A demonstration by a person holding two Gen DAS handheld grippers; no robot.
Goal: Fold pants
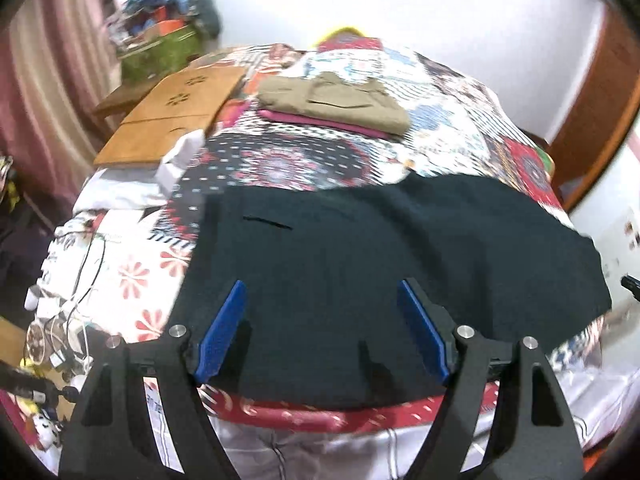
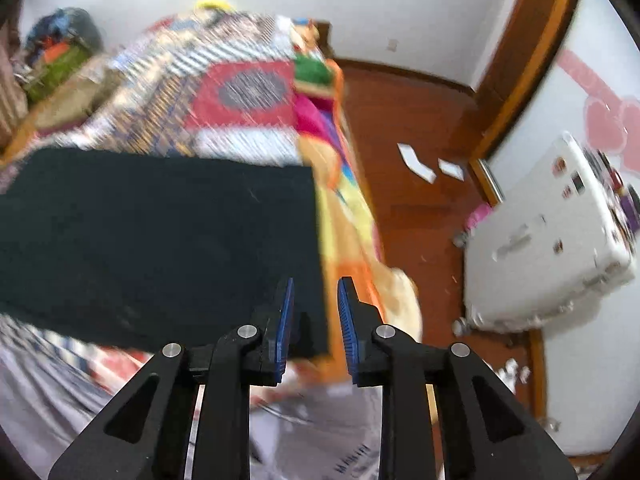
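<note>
Dark folded pants (image 1: 360,260) lie flat across the near part of a patterned quilt (image 1: 280,160). My left gripper (image 1: 322,284) hovers over their near half, its blue pads wide apart and nothing between them. In the right wrist view the same dark pants (image 2: 160,232) end in a straight right edge close to the bed's side. My right gripper (image 2: 317,282) hangs above that near right corner. Its pads stand a narrow gap apart, and the cloth lies below them, not pinched.
Khaki folded trousers (image 1: 340,100) rest on a pink garment farther back on the bed. A wooden board (image 1: 172,120) and a green bag (image 1: 160,52) sit at the far left, cables (image 1: 68,320) at the near left. Right of the bed are wooden floor (image 2: 420,120) and a white suitcase (image 2: 552,232).
</note>
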